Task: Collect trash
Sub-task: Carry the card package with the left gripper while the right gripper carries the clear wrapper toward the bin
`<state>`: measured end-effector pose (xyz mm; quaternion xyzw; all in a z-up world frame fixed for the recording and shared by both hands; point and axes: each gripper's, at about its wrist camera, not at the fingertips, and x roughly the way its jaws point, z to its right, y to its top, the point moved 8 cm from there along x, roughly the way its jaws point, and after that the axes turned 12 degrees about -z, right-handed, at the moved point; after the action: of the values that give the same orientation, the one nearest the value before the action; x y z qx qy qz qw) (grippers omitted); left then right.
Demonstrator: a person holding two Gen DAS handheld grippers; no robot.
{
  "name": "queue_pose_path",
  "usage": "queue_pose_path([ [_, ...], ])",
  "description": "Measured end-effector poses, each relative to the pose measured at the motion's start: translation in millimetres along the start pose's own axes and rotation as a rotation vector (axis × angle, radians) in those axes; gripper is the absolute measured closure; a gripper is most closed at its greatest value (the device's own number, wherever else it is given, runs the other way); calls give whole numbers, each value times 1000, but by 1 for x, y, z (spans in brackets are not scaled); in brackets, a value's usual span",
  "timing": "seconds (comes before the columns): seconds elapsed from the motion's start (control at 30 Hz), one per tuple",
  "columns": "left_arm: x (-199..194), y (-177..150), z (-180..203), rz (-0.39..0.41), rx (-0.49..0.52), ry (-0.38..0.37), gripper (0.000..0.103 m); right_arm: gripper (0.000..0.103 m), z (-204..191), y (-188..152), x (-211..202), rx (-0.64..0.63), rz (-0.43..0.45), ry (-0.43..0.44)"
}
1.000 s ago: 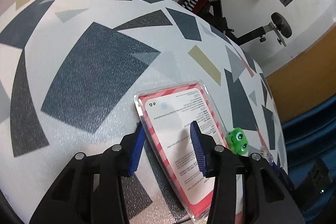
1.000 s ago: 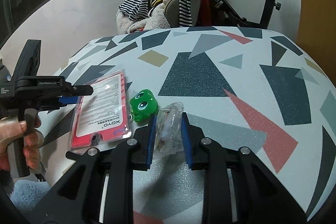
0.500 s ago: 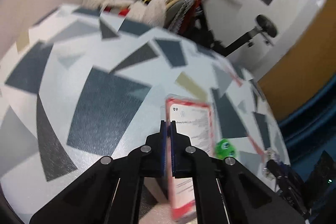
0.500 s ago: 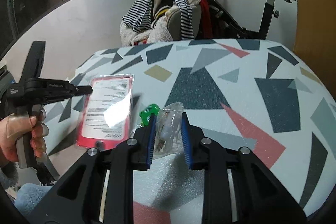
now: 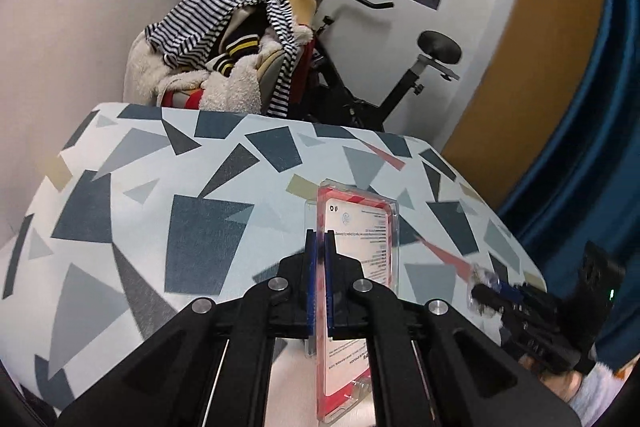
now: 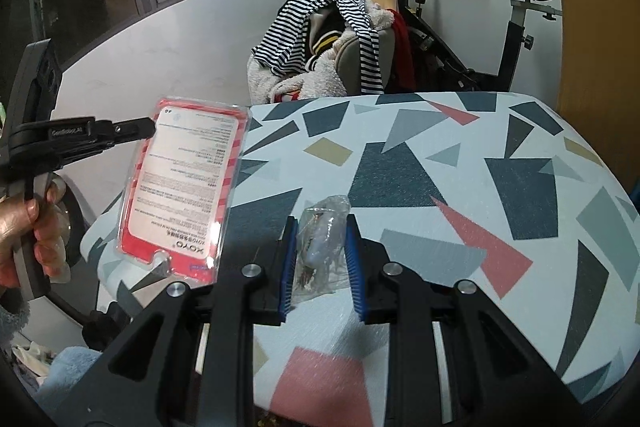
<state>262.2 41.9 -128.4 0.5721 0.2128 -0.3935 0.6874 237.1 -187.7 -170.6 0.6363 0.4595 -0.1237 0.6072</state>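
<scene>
A flat red-and-white blister pack (image 5: 356, 267) hangs on edge above the patterned table (image 5: 200, 207), and my left gripper (image 5: 319, 239) is shut on its long side. The right wrist view shows the same pack (image 6: 180, 183) held up at the table's left corner by the left gripper (image 6: 150, 127), with a hand on its grip. My right gripper (image 6: 322, 223) is shut on a crumpled clear plastic wrapper (image 6: 320, 251), lifted off the table (image 6: 480, 187). In the left wrist view the right gripper (image 5: 492, 291) sits at the far right with the wrapper (image 5: 478, 287) at its tips.
Behind the table's far edge stands a chair heaped with striped and fleecy clothes (image 5: 224, 51), and an exercise bike (image 5: 400, 79) is beside it. A blue curtain (image 5: 592, 147) and an orange wall panel lie to the right. Dark windows run above the white wall.
The left gripper went from open around the pack on the table to shut on its edge, and lifted it upright. The right gripper rose with the wrapper. The green toy left view.
</scene>
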Motion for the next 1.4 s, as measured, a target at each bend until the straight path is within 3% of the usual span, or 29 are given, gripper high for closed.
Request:
queue_pose_path([
  [0.27,-33,-49,19,12,45,-15,99,77,-17,-23,-24,-3,2,24],
  [0.67,-45,-137,43,-18,40,-61,99,77,-30,-60,-44,1,-18,29],
  [1.1,-2,-211,39,-124,35,-18,99,77,-29,-90,-46,14,-54,40],
  [1.4,21,-236,35,-195,40,-16,98,77,-28,-101,-38,23,-84,52],
])
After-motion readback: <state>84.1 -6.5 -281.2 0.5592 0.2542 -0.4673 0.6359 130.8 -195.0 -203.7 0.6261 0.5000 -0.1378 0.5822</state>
